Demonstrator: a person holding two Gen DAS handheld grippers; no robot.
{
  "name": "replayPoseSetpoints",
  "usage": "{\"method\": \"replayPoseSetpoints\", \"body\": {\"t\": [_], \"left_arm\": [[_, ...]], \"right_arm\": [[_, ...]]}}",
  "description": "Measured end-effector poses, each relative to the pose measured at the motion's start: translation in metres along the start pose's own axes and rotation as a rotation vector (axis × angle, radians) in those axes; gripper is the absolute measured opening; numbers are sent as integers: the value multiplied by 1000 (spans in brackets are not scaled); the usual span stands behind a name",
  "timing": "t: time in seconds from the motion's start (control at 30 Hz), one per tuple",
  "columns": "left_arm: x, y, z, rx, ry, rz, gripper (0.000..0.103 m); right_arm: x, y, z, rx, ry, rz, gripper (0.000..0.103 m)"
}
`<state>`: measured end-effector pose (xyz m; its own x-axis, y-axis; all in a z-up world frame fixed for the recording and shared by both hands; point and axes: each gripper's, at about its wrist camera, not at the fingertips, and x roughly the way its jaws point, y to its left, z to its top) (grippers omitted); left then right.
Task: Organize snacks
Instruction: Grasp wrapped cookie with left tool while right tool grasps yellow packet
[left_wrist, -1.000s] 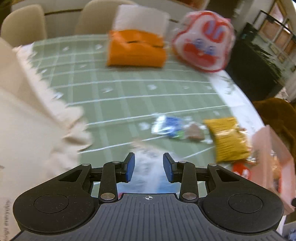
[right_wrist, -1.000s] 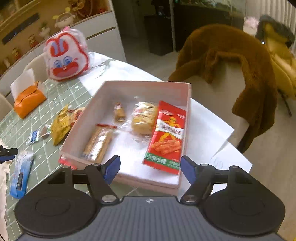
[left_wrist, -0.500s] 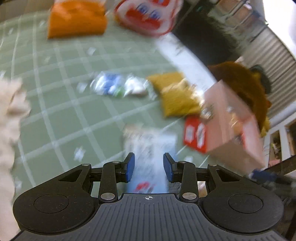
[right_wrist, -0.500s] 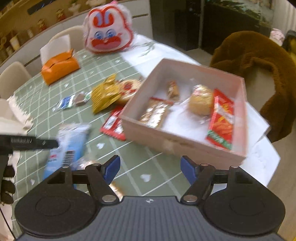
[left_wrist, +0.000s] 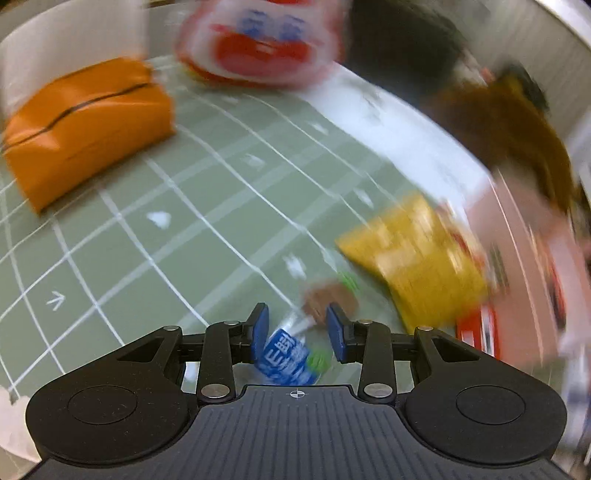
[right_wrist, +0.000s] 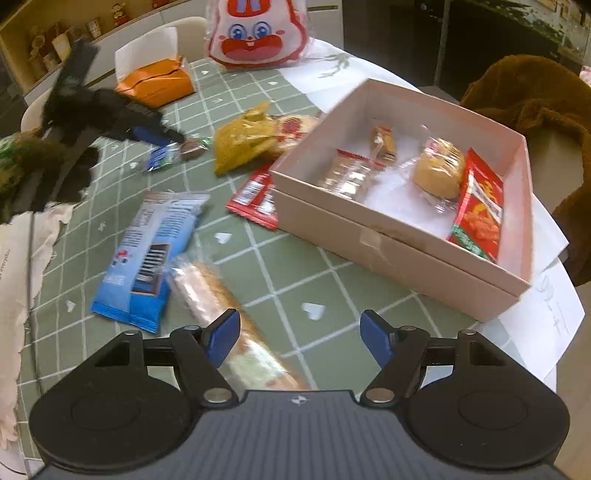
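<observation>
My left tongs (left_wrist: 297, 334) hang over the green checked table (left_wrist: 192, 206), their jaws opening, and the small blue-and-clear wrapped snack (left_wrist: 286, 356) lies between the blue pads; blur keeps me from telling whether either pad touches it. Its brown end pokes out just past the tips, toward the pink box (right_wrist: 402, 243). The yellow bag (left_wrist: 413, 262) lies between this snack and the box.

My right tongs (right_wrist: 300, 341) stand about half open with nothing gripped. The long clear-wrapped biscuit pack (right_wrist: 221, 317) runs under the left pad rather than in the gap, on the side away from the box. Just beyond it, farther from the box, lies the flat blue packet (right_wrist: 151, 254). The red packet (right_wrist: 255, 195) is tucked against the box's near corner. The box itself holds a red snack bag (right_wrist: 478, 214), a wrapped bun (right_wrist: 439, 171) and two smaller packs.
</observation>
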<state>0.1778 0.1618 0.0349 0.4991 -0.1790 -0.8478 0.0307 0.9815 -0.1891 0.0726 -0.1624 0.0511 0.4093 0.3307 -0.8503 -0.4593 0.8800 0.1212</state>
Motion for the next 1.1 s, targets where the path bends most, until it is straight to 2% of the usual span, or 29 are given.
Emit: {"method": "replayPoseSetpoints", "body": {"t": [0.1, 0.17, 0.33, 0.4, 0.47, 0.53, 0.63, 0.7, 0.77, 0.87, 0.97, 1.1], "left_arm": [[2, -29, -12, 189, 18, 61, 46], [5, -40, -14, 242, 14, 114, 49], [14, -40, -1, 120, -24, 124, 49], [19, -44, 3, 122, -26, 137, 48], [21, -46, 6, 126, -15, 142, 44], [16, -47, 3, 119, 6, 113, 42], [5, -47, -10, 87, 26, 85, 41], [-5, -45, -22, 45, 24, 98, 41], [-18, -40, -35, -41, 15, 114, 40], [-40, -35, -54, -201, -14, 187, 40], [-60, -36, -70, -284, -49, 188, 41], [-88, -30, -78, -326, -116, 221, 40]], "right_arm": [[11, -12, -1, 48, 30, 19, 72], [15, -15, -2, 79, 34, 29, 72], [22, -12, -4, 68, 58, 11, 72], [22, -10, -6, 55, 63, 4, 72], [18, -8, -7, 31, 56, -13, 72], [9, -8, -4, 3, 31, -33, 72], [-10, -4, 12, -50, -52, -47, 72], [-20, 3, 32, -97, -102, -39, 72], [-21, 13, 56, -141, -129, -44, 73], [-7, 31, 94, -201, -151, -52, 75], [26, 56, 131, -242, -127, -68, 75], [83, 88, 167, -249, -47, -80, 75]]}}
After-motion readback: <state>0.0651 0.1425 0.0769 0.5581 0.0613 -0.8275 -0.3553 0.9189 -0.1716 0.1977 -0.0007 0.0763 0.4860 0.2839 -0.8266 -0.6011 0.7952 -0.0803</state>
